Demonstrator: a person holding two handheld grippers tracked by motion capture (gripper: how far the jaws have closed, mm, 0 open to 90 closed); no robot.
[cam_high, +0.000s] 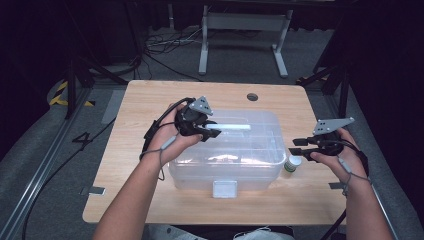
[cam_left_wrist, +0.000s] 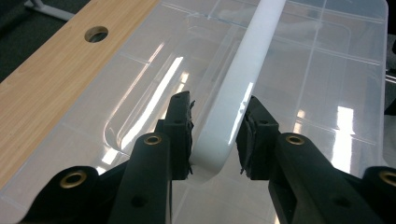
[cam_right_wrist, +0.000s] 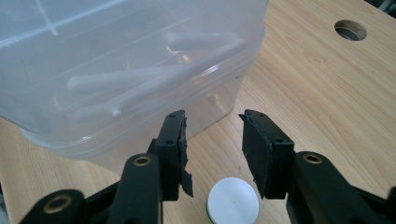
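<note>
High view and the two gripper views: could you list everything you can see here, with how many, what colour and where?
Storage box: one, clear plastic, lid on, middle of the table.
Lid handle: one, white, on top of the box, between the left gripper's pads.
Front latch: one, clear, on the box's near side.
Small bottle: one, white cap, on the table beside the box's right end, just below the right gripper.
Table: one, light wood, with a round hole near its far edge.
Desk frame: one, grey, on the floor behind.
Left gripper: black, pads against the handle.
Right gripper: black, open above the bottle.
Forearms: two, coming from the near edge.
</note>
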